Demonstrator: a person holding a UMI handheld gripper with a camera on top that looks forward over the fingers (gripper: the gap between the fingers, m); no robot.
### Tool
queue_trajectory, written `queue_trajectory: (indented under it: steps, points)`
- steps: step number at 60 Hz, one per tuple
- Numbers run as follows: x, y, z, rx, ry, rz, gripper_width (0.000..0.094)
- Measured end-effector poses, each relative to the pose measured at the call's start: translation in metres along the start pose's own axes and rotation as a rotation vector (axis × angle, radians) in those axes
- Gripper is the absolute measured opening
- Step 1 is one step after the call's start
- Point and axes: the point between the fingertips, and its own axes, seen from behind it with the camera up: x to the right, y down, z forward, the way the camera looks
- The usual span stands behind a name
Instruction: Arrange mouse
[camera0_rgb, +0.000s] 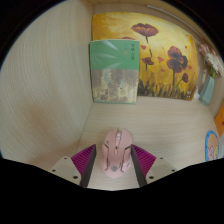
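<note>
Clenched on the mouse (115, 152), our gripper (114, 166) has both fingers pressed against its flanks. At about eight o'clock from the mouse we see the left finger with its magenta pad (84, 162) lying against the mouse's left side. Between the fingers sits the mouse itself: a small, pale pink, rounded body, narrow and long as seen from behind, with a darker line running down its middle where the buttons part, and a soft sheen along its back. It points toward twelve o'clock, away from us, and its far end reaches just past the fingertips. Whether it rests on the light wooden tabletop (160, 125) or is lifted off it we cannot tell. At about four o'clock from the mouse the right finger's pad (145, 160) touches its other side.

Beyond the mouse, at eleven o'clock, a greenish box (113, 70) stands upright against the pale wall (45, 70). At one o'clock, just beside and partly behind the box, leans a yellow painting (160, 55) of dark red poppies.
</note>
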Motion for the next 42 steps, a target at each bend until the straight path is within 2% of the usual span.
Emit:
queue_trajectory:
  steps: [7,12,20,30,37,42]
  points:
    - [-0.006,-0.003,0.009,-0.024,0.004,-0.028,0.0676]
    - [-0.001,-0.001,0.012,-0.042,0.036,-0.040,0.0536]
    - [-0.001,-0.001,0.013,-0.045,0.032,-0.034,0.0524]
    - [-0.001,0.000,0.014,-0.052,0.007,-0.021,0.0387]
    - [0.002,-0.003,0.008,-0.098,-0.045,-0.030,0.0375]
    - [0.022,-0.034,-0.010,-0.061,-0.044,-0.052,0.0374]
